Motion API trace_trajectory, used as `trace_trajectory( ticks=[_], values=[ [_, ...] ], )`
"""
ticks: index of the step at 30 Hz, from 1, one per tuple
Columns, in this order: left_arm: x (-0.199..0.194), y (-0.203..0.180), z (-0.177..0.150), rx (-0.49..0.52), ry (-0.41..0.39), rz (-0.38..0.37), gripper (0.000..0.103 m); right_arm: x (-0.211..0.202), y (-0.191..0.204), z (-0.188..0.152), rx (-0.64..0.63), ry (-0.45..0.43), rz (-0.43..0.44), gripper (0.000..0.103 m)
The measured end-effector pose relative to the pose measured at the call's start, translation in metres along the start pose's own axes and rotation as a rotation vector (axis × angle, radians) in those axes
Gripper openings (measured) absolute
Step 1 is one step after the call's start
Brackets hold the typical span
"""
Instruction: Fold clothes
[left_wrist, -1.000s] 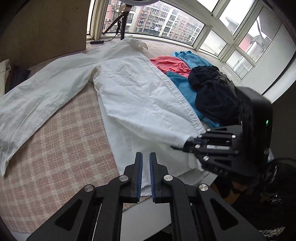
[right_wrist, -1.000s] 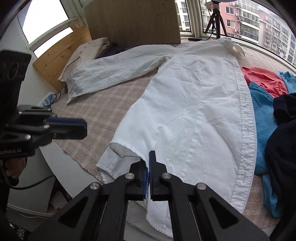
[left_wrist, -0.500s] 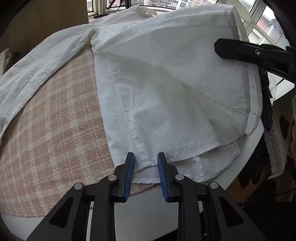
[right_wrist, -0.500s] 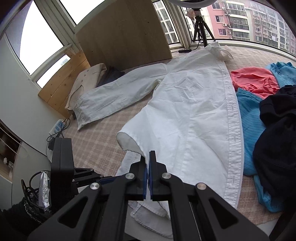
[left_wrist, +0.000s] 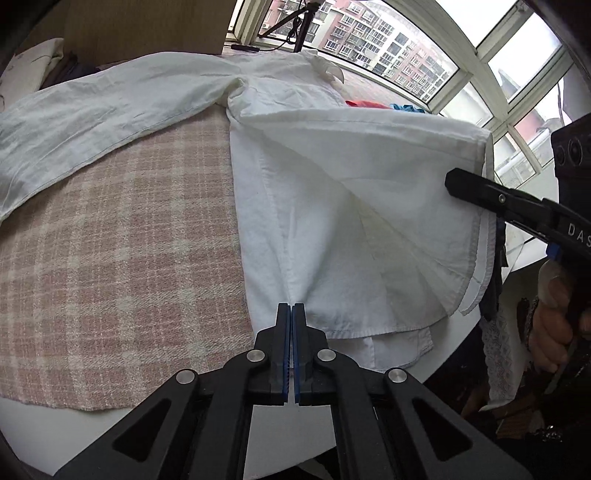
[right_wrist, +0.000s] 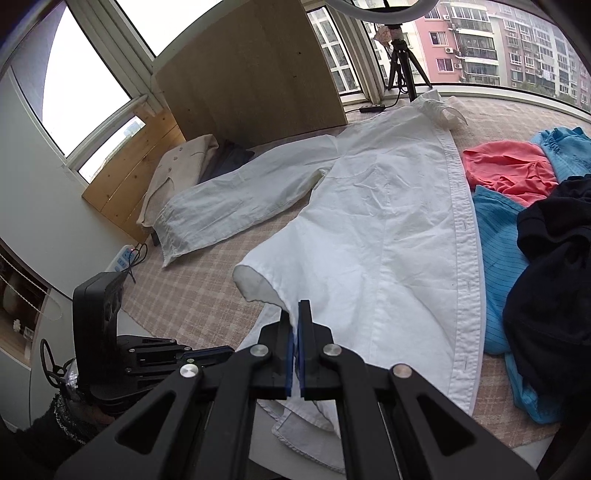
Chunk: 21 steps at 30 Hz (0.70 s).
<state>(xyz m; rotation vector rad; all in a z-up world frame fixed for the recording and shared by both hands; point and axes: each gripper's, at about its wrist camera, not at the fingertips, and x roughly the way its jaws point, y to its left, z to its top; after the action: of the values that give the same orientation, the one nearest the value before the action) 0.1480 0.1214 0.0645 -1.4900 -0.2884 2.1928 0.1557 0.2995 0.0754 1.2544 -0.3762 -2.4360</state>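
Evidently the white shirt (right_wrist: 388, 229) is being set up for a lengthwise fold. It lies along the round table (left_wrist: 122, 417) on a pink checked cloth (left_wrist: 110, 258), hem at the near edge, collar toward the far edge by the windows. The left gripper (left_wrist: 291, 314) has its blue pads pressed together on the hem, apparently pinning that corner so the lower layer stays put. The right gripper (right_wrist: 295, 317) is clamped on the shirt's lower front panel and holds it raised off the layer beneath, so the cloth tents up from the shoulder down to the hem; holding it high would let the panel swing across without dragging the rest. In the left wrist view the right gripper comes in from the right side, with the hand (left_wrist: 554, 314) that holds it below.

One sleeve (right_wrist: 236, 199) lies stretched out flat toward the left edge of the table; I can see only that one. Near the right edge sits a heap of other clothes: one coral garment (right_wrist: 509, 173), blue pieces (right_wrist: 495, 240) that I can't count with certainty, and one dark garment (right_wrist: 554, 277) on top. At the far left edge lie a beige garment (right_wrist: 177, 170) and something dark beside it.
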Motion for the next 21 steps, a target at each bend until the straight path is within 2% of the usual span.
trace_trajectory(
  ticks=[6, 11, 16, 21],
  values=[
    [-0.017, 0.023, -0.003, -0.074, -0.038, -0.068, 0.000, 0.004, 0.017, 0.000, -0.004, 0.016, 0.030, 0.002],
    [-0.017, 0.058, -0.010, -0.144, -0.042, -0.078, 0.000, 0.017, 0.040, -0.006, -0.040, 0.033, 0.044, 0.002],
    [-0.009, 0.079, -0.015, -0.184, -0.020, -0.078, 0.000, 0.055, 0.056, -0.020, -0.064, 0.101, 0.031, 0.002],
    [-0.004, 0.078, -0.013, -0.145, 0.011, -0.048, 0.000, 0.102, 0.073, -0.040, -0.105, 0.203, 0.012, 0.002]
  ],
)
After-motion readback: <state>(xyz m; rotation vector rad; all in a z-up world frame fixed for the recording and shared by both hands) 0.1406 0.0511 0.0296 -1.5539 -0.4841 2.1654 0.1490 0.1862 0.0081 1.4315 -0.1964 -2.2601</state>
